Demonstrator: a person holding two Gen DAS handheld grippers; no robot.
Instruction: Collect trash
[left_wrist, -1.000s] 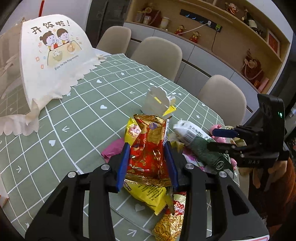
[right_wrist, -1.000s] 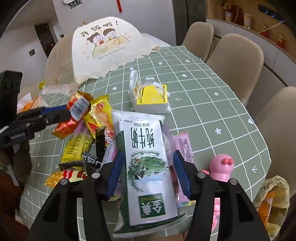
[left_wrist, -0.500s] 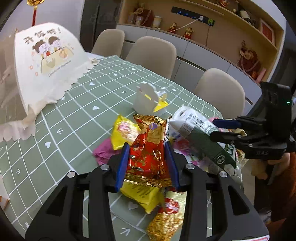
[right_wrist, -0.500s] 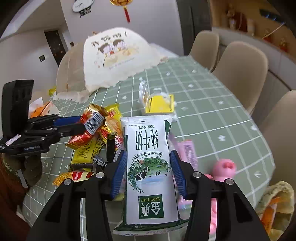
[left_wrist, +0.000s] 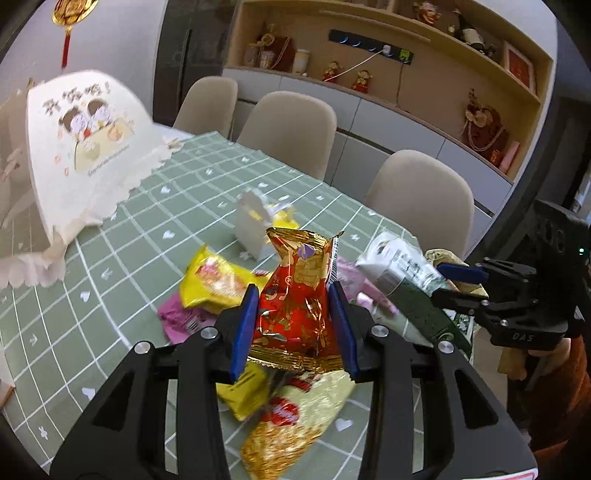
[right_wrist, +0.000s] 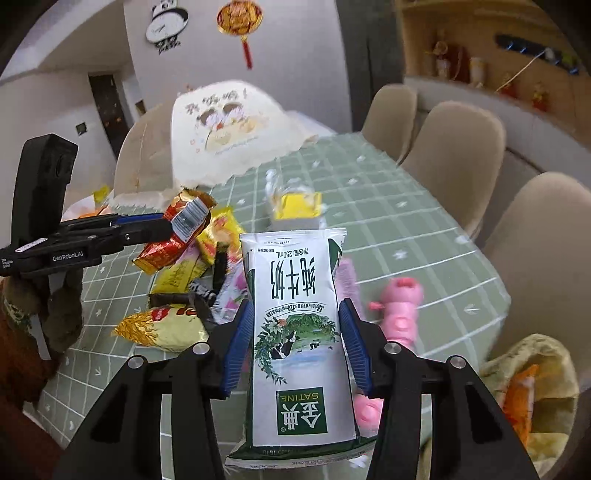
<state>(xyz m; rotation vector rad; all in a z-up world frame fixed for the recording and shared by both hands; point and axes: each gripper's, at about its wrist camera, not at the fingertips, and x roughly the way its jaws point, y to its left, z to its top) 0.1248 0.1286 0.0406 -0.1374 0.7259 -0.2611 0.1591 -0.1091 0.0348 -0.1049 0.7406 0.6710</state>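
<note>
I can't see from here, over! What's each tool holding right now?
Left tool shut on red-and-gold foil snack bag. Right tool shut on white-and-green milk pouch. More wrappers on green checked tablecloth. Nothing blocking.

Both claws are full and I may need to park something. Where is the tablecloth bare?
Bare green tablecloth lies between the white food cover and the wrapper pile, and beyond the yellow holder towards the chairs. It is crowded around the pile, between the left claw and right claw.
</note>
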